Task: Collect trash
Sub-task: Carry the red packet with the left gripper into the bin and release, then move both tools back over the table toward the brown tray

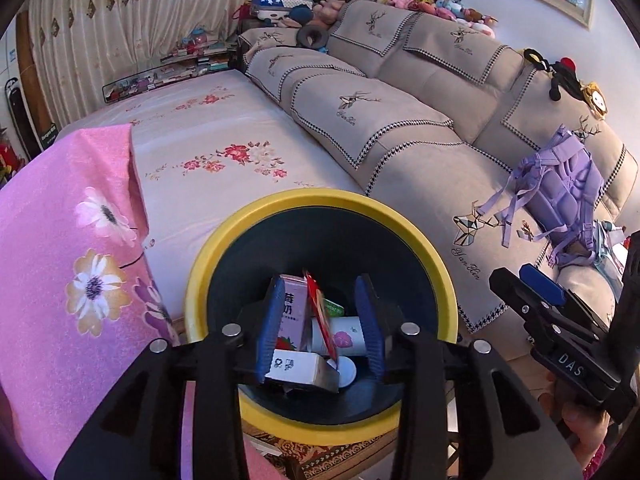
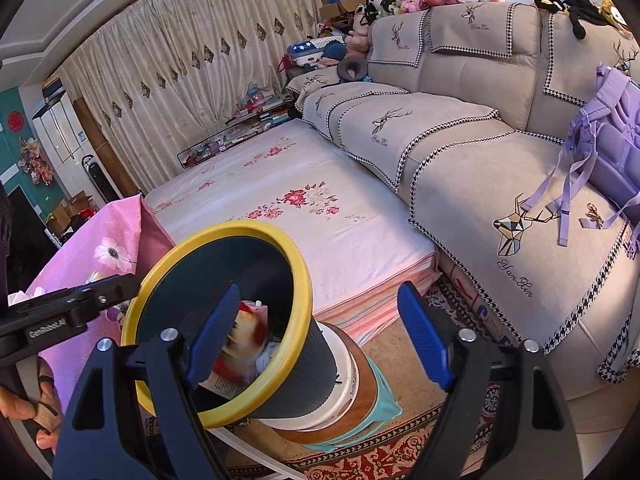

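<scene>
A dark bin with a yellow rim stands right below my left gripper, which is open with its blue pads over the bin's mouth. Inside lie a pink strawberry milk carton, a red wrapper, a white paper cup and a green scrap. In the right wrist view the bin's rim sits left of centre with blurred trash inside. My right gripper is open and empty beside the bin; it also shows in the left wrist view.
A pink floral cloth lies at the left. A white floral mattress lies behind the bin. A grey sofa with a purple backpack is at the right. A patterned rug covers the floor.
</scene>
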`<state>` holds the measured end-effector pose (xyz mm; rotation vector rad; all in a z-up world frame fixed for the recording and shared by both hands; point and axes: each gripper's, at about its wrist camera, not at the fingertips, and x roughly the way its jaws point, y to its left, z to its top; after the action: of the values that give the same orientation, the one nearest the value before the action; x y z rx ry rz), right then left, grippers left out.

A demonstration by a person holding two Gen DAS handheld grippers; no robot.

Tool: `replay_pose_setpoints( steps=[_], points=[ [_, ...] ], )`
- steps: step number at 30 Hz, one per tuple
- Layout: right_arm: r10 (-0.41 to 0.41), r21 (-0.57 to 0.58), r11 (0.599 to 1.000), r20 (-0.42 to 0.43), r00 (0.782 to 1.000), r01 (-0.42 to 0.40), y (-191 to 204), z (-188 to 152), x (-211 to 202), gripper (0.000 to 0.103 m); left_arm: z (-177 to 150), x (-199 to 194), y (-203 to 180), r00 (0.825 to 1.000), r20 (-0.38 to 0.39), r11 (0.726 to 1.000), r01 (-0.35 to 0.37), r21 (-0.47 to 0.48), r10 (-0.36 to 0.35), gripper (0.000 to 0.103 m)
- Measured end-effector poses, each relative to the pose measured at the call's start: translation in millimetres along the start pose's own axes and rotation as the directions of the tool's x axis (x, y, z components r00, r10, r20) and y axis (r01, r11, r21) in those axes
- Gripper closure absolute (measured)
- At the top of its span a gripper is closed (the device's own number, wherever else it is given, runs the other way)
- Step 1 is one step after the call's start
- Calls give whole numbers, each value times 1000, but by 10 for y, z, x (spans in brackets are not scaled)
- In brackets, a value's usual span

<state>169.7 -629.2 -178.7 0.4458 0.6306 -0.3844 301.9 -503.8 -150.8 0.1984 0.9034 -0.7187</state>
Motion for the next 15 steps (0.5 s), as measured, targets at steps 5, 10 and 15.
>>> replay_pose_setpoints(
  steps=[5,10,15],
  points=[
    [0,-3,1000,-8,1000,0,29,-43,-15,26,-133,-436,179,998,66,999,-24,-23,26,50],
    [20,-34,999,-17,1000,-21,186,-80,-28,26,-443,-1086,417,988,139,997,-67,-42,72,34],
    [55,-85,995,-28,998,-57,505,-113,-57,26,-803,-1761,835,969,198,986,-125,-108,145,20]
  ],
)
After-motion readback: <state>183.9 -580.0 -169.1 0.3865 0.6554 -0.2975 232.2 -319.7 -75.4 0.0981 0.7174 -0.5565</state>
